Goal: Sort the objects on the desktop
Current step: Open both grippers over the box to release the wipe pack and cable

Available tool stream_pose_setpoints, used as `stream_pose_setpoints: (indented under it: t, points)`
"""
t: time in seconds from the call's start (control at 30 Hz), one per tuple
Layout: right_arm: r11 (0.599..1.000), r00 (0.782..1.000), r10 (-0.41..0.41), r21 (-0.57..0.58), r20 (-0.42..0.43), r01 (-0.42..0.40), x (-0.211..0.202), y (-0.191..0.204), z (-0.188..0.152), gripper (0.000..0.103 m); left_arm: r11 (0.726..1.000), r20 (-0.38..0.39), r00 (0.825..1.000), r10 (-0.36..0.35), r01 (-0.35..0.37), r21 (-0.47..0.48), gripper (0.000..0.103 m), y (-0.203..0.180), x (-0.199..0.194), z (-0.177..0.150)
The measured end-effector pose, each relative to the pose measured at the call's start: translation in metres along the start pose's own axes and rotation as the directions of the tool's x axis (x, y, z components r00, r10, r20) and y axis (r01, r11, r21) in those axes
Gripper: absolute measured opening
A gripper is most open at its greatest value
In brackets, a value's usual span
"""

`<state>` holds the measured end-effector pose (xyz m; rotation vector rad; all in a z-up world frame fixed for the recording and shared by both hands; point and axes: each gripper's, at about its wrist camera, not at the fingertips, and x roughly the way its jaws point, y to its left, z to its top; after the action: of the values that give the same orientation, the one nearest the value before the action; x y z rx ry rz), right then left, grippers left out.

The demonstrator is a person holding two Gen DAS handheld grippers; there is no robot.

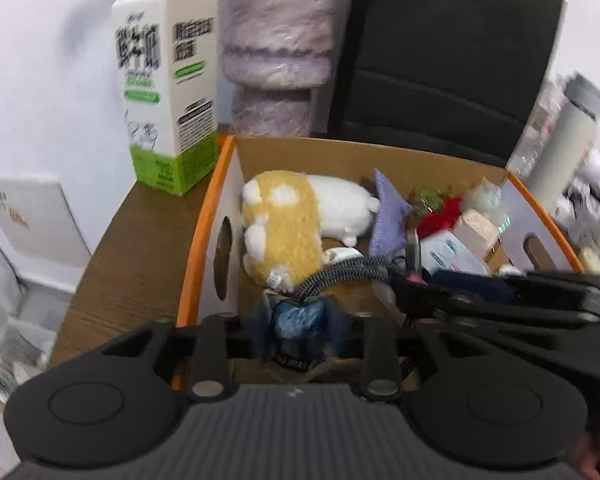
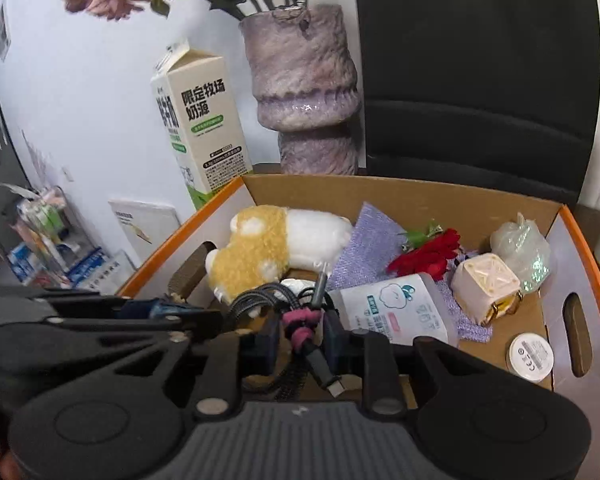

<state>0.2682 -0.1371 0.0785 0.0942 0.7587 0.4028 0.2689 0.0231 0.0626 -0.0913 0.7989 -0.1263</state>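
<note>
1. Both grippers are down at the near edge of the cardboard box [image 2: 400,196], low centre of each frame, sharing one braided cable [image 2: 260,296].
2. The right gripper [image 2: 300,336] has its fingers pinched on the cable right at the pink strap [image 2: 298,326] that bundles it. The loops fan out above the fingers and one plug end [image 2: 334,388] dangles below.
3. The left gripper [image 1: 296,320] is blurry in its own view. It looks closed on something blue with the cable [image 1: 348,272] running off to the right, but I can't tell what the blue bit is.
4. My take on handling: the cable is light and floppy, and the braid isn't slippery. The loops will sag and snag on stuff, so the strapped middle is the sane place to hold it. Grabbing by a plug just lets everything swing.
5. The rest of the box is soft or light stuff: plush toy [image 2: 268,248] at centre left, purple cloth [image 2: 360,240], red flower [image 2: 428,256], wipes pack [image 2: 392,308], small cream box [image 2: 486,284] on the right, and a white round disc [image 2: 531,357] at lower right.
6. Milk carton [image 2: 200,132] and vase [image 2: 304,84] stand behind the box, upper middle. The vase looks breakable, so keep swinging cable ends away from it.
</note>
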Motion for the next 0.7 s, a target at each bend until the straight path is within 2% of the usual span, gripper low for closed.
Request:
stream_pose_setpoints:
  t: [0.07,0.13,0.23,0.27,0.3,0.37,0.47,0.57,0.7]
  points:
    - [1.000,1.000,0.011,0.020,0.028,-0.012,-0.013,-0.008,0.005,0.049,1.000,0.010,1.000,-0.019,0.019,-0.013,0.065,0.002,-0.001,0.003]
    - [1.000,0.999,-0.014,-0.014,0.047,0.015,-0.026,-0.010,0.010,0.059,1.000,0.016,1.000,-0.025,0.025,-0.003,0.077,0.000,-0.005,0.008]
    - [0.991,0.993,-0.098,-0.081,0.060,0.103,-0.037,-0.008,0.013,0.061,1.000,0.054,0.998,0.010,-0.011,0.005,0.097,-0.007,-0.016,0.013]
    - [0.986,0.989,-0.130,-0.098,0.065,0.136,-0.042,-0.008,0.012,0.065,1.000,0.055,0.998,0.013,-0.013,0.000,0.103,-0.009,-0.020,0.014]
    - [0.981,0.985,-0.154,-0.105,0.072,0.161,-0.045,-0.008,0.010,0.068,1.000,0.054,0.998,0.030,-0.030,-0.004,0.103,-0.011,-0.024,0.013]
    - [0.969,0.974,-0.204,-0.122,0.101,0.216,-0.057,-0.008,0.002,0.081,0.997,0.062,0.995,0.072,-0.073,0.013,0.103,-0.016,-0.035,0.010]
    - [0.954,0.956,-0.259,-0.121,0.138,0.276,-0.074,-0.014,-0.014,0.087,0.995,0.112,0.990,0.086,-0.091,0.041,0.103,-0.019,-0.060,-0.006]
    - [0.944,0.937,-0.311,-0.060,0.160,0.324,-0.092,-0.024,-0.035,0.087,0.995,0.143,0.985,0.094,-0.099,0.028,0.103,-0.019,-0.080,-0.028]
    - [0.947,0.931,-0.317,0.011,0.180,0.321,-0.116,-0.034,-0.073,0.087,0.992,0.165,0.979,0.121,-0.126,0.024,0.103,-0.021,-0.101,-0.068]
